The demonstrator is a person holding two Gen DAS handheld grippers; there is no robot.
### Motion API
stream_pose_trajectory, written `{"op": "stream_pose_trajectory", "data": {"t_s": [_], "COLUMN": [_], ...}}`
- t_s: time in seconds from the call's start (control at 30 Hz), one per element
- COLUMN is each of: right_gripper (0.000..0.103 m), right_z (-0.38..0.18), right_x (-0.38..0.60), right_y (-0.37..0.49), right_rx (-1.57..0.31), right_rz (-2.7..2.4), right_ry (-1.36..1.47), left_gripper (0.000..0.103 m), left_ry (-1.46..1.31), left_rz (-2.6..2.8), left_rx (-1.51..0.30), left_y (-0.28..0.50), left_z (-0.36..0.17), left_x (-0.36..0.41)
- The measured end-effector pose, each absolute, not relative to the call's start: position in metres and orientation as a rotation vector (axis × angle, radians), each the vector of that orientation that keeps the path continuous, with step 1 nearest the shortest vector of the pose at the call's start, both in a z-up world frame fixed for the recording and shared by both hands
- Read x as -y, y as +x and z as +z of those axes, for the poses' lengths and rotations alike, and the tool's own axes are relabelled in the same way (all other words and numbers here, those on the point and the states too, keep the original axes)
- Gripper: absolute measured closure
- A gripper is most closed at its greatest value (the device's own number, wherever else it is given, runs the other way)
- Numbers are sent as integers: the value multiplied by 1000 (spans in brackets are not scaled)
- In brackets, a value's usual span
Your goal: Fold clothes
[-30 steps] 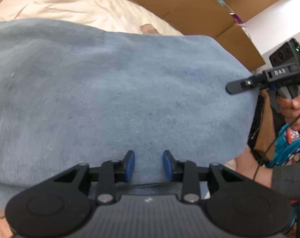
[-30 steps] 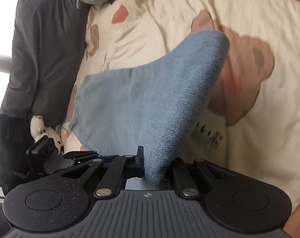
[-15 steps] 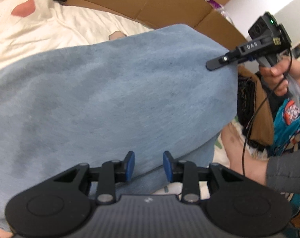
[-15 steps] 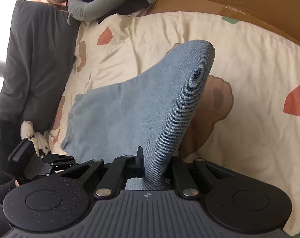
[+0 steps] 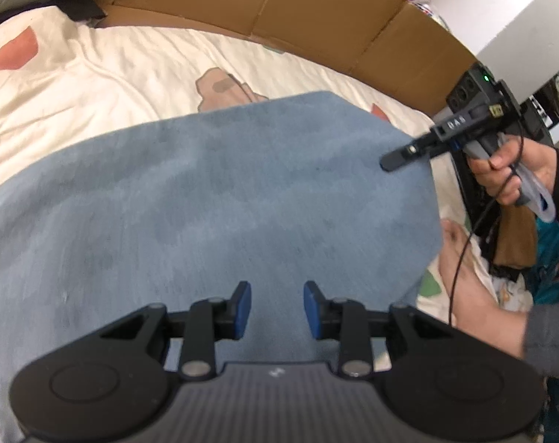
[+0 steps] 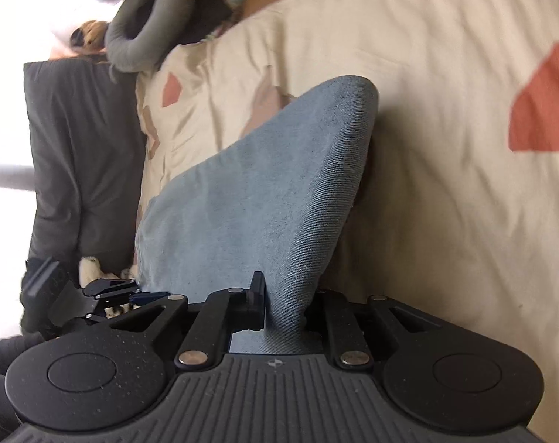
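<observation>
Right gripper [image 6: 283, 310] is clamped hard on a bunched edge of the blue denim garment [image 6: 264, 199], cloth pinched between its fingers and rising ahead of them in a tall curved flap over the cream patterned bedsheet [image 6: 445, 147]. Compared with a second ago, that flap now stands higher and nearer the cardboard wall [image 5: 279, 11] beyond the fingertips, so the lift is carrying the edge across. Left gripper [image 5: 277, 312] has its blue pads [image 5: 244, 308] apart, holding nothing, with the garment spread beneath and ahead of them. More bedsheet shows beyond the cloth's far edge than before. My read: a fold is mid-swing, the raised edge heading over the flat part.
</observation>
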State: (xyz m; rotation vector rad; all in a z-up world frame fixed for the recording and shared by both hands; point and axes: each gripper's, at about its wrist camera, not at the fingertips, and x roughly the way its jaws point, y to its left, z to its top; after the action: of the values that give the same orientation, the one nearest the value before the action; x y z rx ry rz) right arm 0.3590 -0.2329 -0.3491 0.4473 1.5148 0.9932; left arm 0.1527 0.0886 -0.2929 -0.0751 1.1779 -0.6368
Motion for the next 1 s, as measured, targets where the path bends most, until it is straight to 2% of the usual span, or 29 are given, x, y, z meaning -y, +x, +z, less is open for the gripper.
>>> {"op": "stream_pose_trajectory", "data": {"t_s": [0.03, 0.13, 0.57, 0.83, 1.0], "right_gripper": [89, 66, 65, 65, 64], "right_z": [-352, -359, -393, -380, -397], "right_x": [234, 239, 281, 305, 306], "right_y": [360, 356, 315, 293, 285], "right_rx": [-1524, -1524, -1611, -1586, -1564], "right_rz": [998, 1013, 969, 944, 872], "right_ry": [456, 482, 540, 697, 750], "left_gripper": [70, 70, 70, 70, 70], "left_ry": [-78, -107, -141, -151, -154], "left_rz": [-632, -614, -599, -572, -577], "left_rx": [-1169, -1140, -1147, -1190, -1200], "left_y": [157, 169, 171, 175, 172], "left_z": [-295, -299, -303, -322, -326], "left_x": [-89, -86, -91, -76, -70]}}
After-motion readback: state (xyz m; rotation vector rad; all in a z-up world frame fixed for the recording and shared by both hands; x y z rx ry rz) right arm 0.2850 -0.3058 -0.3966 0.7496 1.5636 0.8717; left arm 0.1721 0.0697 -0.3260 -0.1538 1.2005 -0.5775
